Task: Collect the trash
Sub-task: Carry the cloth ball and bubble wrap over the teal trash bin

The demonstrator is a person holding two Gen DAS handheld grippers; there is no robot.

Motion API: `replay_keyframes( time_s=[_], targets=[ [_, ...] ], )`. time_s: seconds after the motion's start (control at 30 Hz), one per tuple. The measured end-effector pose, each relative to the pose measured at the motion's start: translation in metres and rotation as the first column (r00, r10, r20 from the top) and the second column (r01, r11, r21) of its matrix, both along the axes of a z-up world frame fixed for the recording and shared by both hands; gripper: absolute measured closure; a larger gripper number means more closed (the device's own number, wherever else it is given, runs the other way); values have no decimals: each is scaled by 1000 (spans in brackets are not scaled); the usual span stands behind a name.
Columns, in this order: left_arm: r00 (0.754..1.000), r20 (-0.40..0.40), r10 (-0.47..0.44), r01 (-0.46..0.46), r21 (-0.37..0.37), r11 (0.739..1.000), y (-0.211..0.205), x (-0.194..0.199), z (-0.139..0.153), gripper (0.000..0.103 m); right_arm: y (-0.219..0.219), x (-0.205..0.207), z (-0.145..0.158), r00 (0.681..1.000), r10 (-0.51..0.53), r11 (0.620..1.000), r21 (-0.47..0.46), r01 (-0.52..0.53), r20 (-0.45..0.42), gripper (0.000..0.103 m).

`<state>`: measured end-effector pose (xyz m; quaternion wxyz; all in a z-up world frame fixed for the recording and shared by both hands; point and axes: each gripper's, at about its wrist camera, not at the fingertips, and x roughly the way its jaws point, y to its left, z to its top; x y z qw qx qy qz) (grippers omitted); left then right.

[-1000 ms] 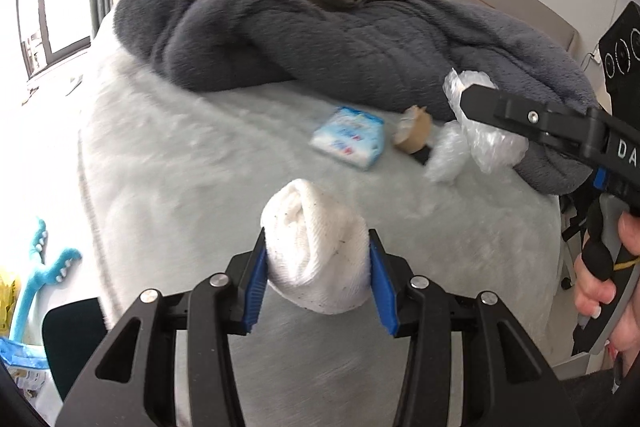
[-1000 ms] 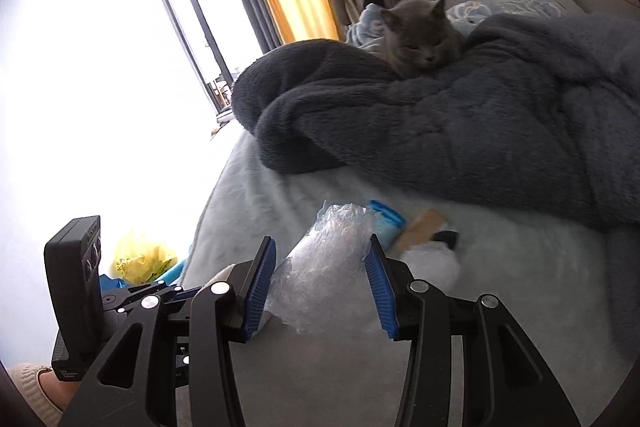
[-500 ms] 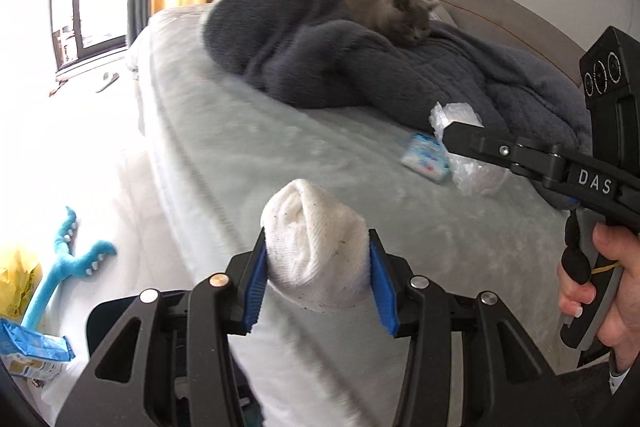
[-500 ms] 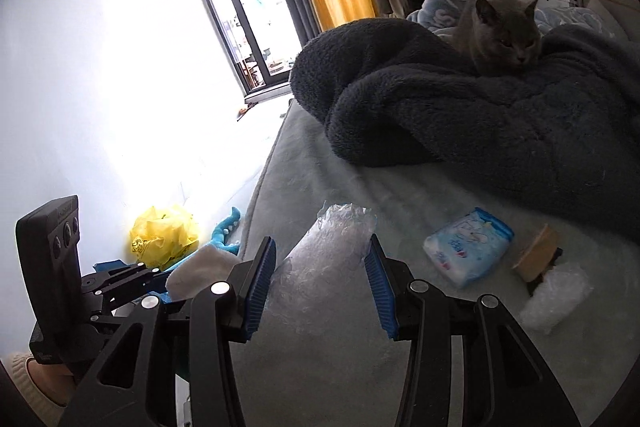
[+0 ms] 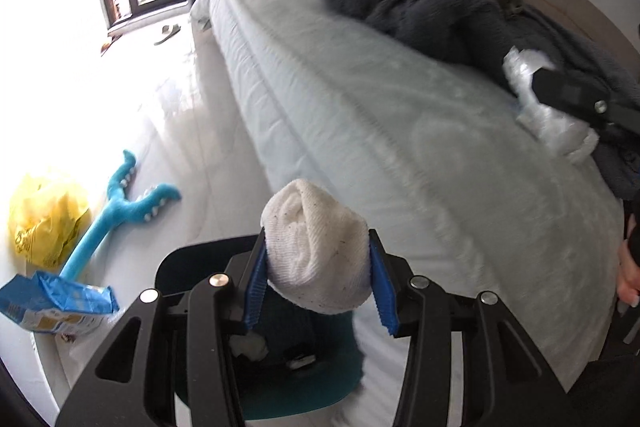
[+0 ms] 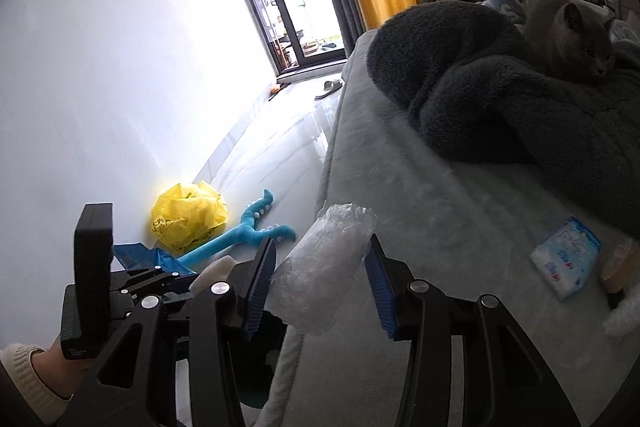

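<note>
Since the earlier frames both your grippers have swung away from the middle of the bed toward its edge, so the floor beside it now fills the left of each view and the cat has slid to the far right. Your left gripper is clamped partway closed on a rolled white cloth wad, speckled with dark lint, the blue pads pressing both its sides; the wad hangs over the bed's edge, above a dark teal bin on the floor just below the fingers, with a scrap of white already inside. Your right gripper is likewise partway closed on a crumpled piece of clear bubble wrap, held over the mattress edge just beside the left gripper. Left on the bed, well to the right in the right wrist view: a blue-and-white tissue pack, a tan object touching a small black one beside it, and a second bit of clear plastic at the frame edge. On the floor lie a blue toy with toothed prongs, a crumpled yellow bag against the wall, and a blue packet. A dark grey fleece blanket is heaped under the cat
</note>
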<state>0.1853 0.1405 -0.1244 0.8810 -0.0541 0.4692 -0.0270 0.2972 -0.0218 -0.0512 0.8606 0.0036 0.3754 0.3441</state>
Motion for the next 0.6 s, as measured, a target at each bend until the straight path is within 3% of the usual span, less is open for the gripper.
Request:
replay_keyframes(
  time_s=[0.2, 0.6],
  targets=[
    [994, -91, 56, -57, -10, 998, 38, -8, -22, 54, 33, -4, -4, 999, 41, 999, 8, -40, -14, 57],
    [979, -184, 88, -96, -35, 995, 81, -23, -43, 54, 90, -16, -34, 990, 124, 990, -61, -128, -65, 57]
  ],
)
